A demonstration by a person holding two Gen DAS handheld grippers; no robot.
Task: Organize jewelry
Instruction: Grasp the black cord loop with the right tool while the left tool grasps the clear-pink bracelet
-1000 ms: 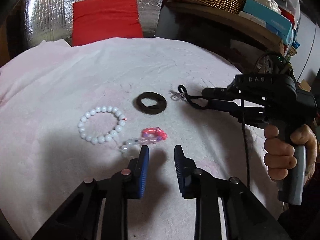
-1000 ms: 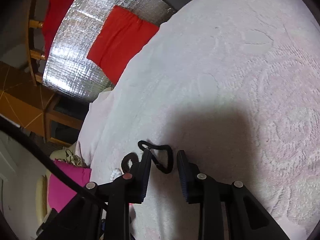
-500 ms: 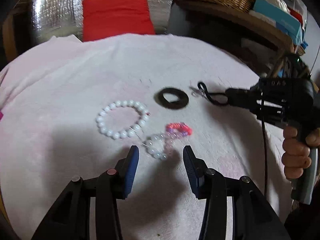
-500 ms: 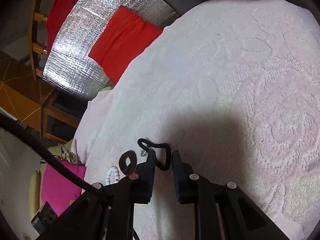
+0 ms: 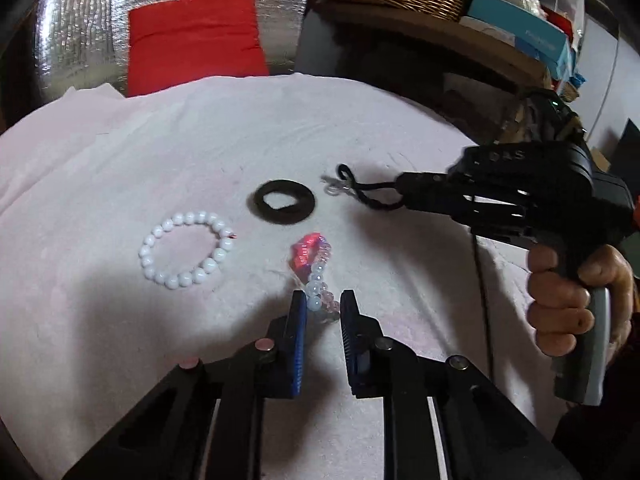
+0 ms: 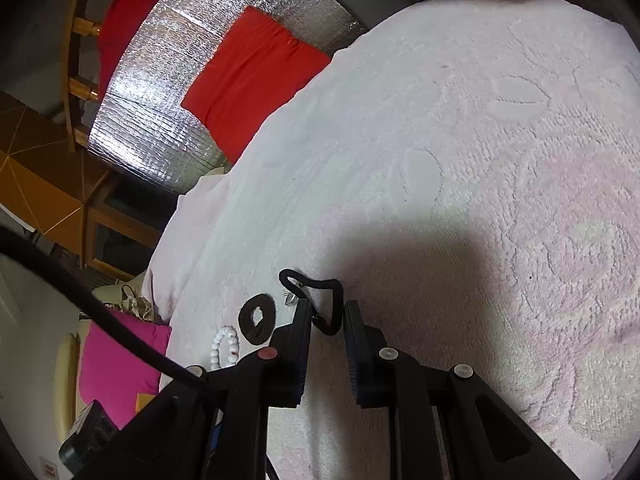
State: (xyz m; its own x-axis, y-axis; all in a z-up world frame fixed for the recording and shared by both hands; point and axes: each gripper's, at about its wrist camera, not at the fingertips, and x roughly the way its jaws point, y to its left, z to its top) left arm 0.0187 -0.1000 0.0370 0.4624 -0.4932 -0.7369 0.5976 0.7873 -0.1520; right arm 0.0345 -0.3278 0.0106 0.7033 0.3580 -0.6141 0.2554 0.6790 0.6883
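Pink towel (image 5: 120,168) under everything, our left gripper (image 5: 323,308) closing round the clear-and-pink bead bracelet's (image 5: 316,276) near end, our right gripper (image 6: 327,316) nearly shut, pinching the black cord loop (image 6: 320,288), white bead bracelet (image 5: 186,250) and black ring (image 5: 284,202) lying apart.

Blurred letters, seemingly "DAS", on right claw (image 5: 402,194) housing; nothing else readable.

Light: soft, indoor, moderately bright.
Shadows: dark patches on pale pink textured cloth (image 6: 500,128) at six o'clock.
Glare: crinkled silver foil panel (image 5: 80,32).
Edges: fisheye-curved, dark corners.
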